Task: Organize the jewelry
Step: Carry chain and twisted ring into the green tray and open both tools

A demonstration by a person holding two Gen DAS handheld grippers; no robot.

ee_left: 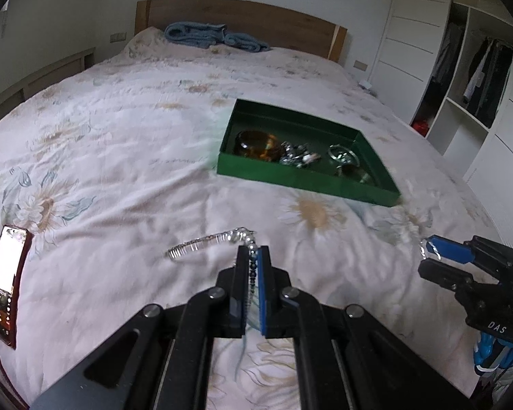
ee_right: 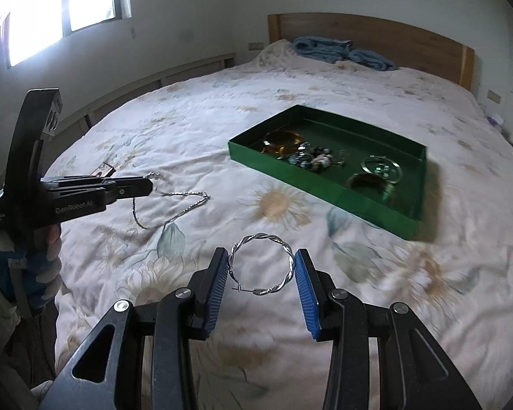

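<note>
Two pieces in hand, several already in the green tray (ee_left: pixel 304 177), so by my read the sorting is mostly done.

Left wrist view: left gripper (ee_left: pixel 253 256) is clamped fully shut on a silver chain necklace (ee_left: pixel 201 244); some of the chain runs between the pads, the rest trails out left above the floral bedspread (ee_left: pixel 119 143). Tray sits ahead and to the right, holding an amber bangle (ee_left: pixel 256 145), a beaded cluster (ee_left: pixel 299 157) and rings. Right gripper (ee_left: pixel 427 259) pokes in at the right edge. Only this view shows the lit phone (ee_left: pixel 5 283) on the bed's left side.

Right wrist view: right gripper (ee_right: pixel 261 270) is partly open, pads pressing either side of a twisted silver hoop (ee_right: pixel 261 264). Only here does the chain's whole loop show, hanging from the left gripper. Window is also visible only here.

Left to do, I'd say: drop both pieces into the tray. No other loose jewelry visible on the bed.
</note>
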